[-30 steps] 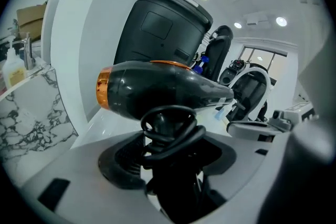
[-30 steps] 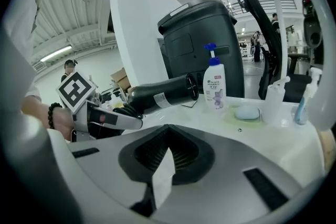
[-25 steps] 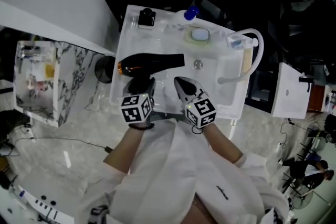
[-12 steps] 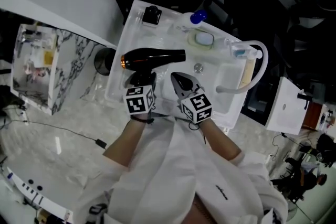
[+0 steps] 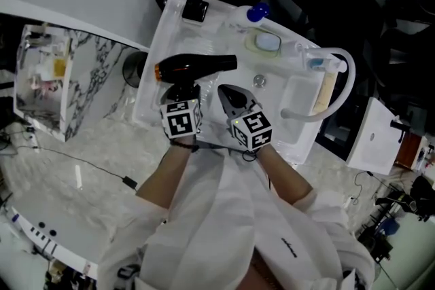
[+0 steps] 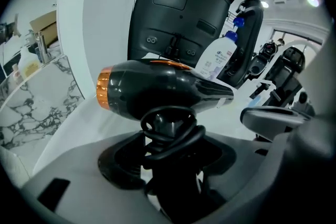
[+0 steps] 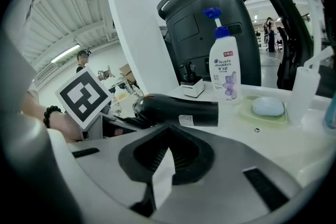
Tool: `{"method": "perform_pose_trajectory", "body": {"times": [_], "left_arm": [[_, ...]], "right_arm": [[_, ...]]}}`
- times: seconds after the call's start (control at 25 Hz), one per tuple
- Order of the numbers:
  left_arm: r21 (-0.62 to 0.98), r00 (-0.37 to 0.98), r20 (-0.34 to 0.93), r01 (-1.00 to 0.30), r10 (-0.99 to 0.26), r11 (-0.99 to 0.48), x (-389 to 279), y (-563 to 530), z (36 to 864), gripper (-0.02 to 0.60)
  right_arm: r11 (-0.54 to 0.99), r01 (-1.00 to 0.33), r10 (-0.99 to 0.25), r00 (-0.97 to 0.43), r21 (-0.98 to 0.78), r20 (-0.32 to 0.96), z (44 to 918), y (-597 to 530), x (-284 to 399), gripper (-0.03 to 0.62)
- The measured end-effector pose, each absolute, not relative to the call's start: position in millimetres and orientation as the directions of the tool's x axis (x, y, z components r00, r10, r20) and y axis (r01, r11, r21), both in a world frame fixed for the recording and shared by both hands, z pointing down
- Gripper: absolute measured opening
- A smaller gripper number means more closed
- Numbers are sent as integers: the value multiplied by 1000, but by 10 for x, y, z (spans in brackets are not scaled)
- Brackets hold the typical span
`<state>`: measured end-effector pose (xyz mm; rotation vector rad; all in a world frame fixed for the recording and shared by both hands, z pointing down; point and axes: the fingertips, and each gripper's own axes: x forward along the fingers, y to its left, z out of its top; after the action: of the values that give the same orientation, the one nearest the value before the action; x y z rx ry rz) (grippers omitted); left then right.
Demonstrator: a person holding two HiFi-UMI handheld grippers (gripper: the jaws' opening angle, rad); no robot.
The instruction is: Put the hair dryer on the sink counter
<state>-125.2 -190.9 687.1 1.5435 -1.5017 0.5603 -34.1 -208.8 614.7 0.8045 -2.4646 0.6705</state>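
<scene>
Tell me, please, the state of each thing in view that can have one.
hair dryer: gripped by its handle, barrel level, cord wound round the handle.
left gripper: shut on the hair dryer.
right gripper: shut, empty.
shampoo bottle: upright.
soap: lying in its dish.

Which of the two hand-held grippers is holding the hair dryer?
The left hand-held gripper: its jaws clamp the handle of the hair dryer. The right hand-held gripper holds nothing; its jaws are together, short of the dryer.
</scene>
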Motion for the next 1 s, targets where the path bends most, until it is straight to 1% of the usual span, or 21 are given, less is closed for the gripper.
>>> {"method": "perform_pose_trajectory", "body": {"times": [0.24, 1.0], "left_arm": [[242, 117, 838, -955, -534, 170, -1196, -1948, 6966, 287], [121, 22, 881, -976, -472, 180, -1187, -1991, 7296, 288]], "right_arm": [[715, -624, -391, -731, -316, 558, 6238, -2096, -350, 17], [706, -621, -375, -736, -340, 564, 6353, -2091, -269, 17]]}}
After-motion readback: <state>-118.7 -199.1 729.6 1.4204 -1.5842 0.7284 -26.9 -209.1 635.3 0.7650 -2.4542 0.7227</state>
